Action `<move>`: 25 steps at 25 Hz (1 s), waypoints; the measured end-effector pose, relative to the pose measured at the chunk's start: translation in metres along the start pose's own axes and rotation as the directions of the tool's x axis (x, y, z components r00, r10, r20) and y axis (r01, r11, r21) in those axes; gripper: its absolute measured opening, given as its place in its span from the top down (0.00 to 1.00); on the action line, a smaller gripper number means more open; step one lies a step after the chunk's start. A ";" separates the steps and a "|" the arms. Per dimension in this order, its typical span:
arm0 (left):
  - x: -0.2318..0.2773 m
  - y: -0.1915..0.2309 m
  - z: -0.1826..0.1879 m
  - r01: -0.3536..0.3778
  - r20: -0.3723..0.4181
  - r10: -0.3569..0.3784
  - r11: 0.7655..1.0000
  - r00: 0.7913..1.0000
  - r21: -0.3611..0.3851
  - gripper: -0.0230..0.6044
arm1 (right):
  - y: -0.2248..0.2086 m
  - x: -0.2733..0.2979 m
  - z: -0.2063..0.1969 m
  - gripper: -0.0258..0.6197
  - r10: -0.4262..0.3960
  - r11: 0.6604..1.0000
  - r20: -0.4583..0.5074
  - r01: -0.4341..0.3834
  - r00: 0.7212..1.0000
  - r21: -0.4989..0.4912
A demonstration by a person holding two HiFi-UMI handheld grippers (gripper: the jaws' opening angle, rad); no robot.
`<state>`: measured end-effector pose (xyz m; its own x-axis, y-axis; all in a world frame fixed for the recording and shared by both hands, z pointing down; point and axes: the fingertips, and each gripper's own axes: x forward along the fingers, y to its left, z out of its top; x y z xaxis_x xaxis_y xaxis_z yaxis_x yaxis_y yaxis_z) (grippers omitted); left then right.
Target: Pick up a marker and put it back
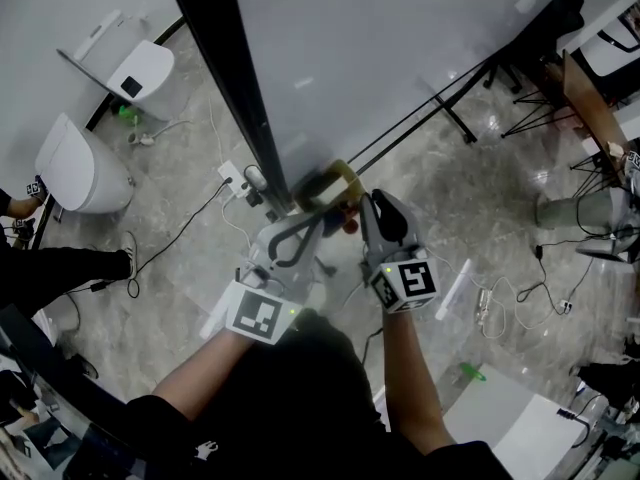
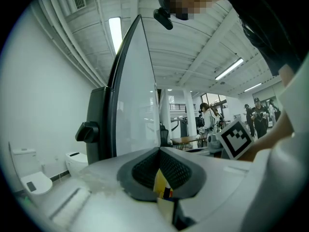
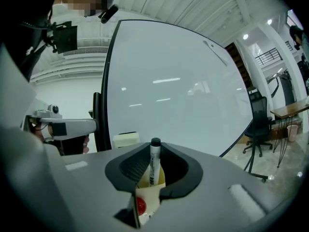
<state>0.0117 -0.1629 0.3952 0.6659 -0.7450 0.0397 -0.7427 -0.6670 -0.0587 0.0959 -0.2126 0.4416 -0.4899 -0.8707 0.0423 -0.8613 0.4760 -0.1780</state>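
From the head view, both grippers are seen close together at the foot of the whiteboard [image 1: 380,58], just beside its black edge frame [image 1: 225,78], with a yellow holder [image 1: 338,180] between their tips. The marker cannot be made out there, as the gripper bodies cover it. It is shown plainly in the right gripper view: a white marker [image 3: 154,161] with a black cap stands upright in front of the whiteboard, and the right gripper [image 3: 153,166] is clamped on its barrel. The yellow holder lies directly under it, and a red cap [image 3: 140,206] is glimpsed lower down. In the left gripper view the left gripper [image 2: 160,170] is closed on the yellow holder's wall, and a dark blue tip [image 2: 167,193] is caught just beside it. The right gripper's marker cube [image 2: 236,138] is seen to the right there. Around the whiteboard, two white toilets [image 1: 80,168] are parked on the stone floor [image 1: 480,198] on the far side of the frame. A power strip [image 1: 235,178] with trailing cables lies at the frame's base. An office chair [image 3: 258,124] and a wooden table [image 3: 289,109] are picked out past the board's right edge only in the right gripper view. People standing [image 2: 208,117] are seen far off only in the left gripper view.
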 end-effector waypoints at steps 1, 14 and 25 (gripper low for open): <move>0.000 0.000 0.000 -0.001 0.000 0.001 1.000 1.000 0.003 0.96 | 0.000 0.000 -0.001 0.85 0.004 1.000 -0.005 -0.004 1.000 0.001; 0.005 0.001 0.001 0.002 0.007 -0.002 1.000 1.000 0.005 0.96 | -0.006 0.000 -0.008 0.84 -0.015 1.000 -0.031 0.015 0.999 0.011; 0.002 -0.002 0.001 0.001 0.008 -0.001 1.000 1.000 0.003 0.96 | -0.011 -0.003 -0.013 0.82 -0.031 0.999 -0.041 0.031 0.999 0.011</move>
<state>0.0146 -0.1630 0.3948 0.6675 -0.7439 0.0322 -0.7416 -0.6680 -0.0613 0.1055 -0.2138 0.4559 -0.4684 -0.8791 0.0881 -0.8745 0.4472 -0.1875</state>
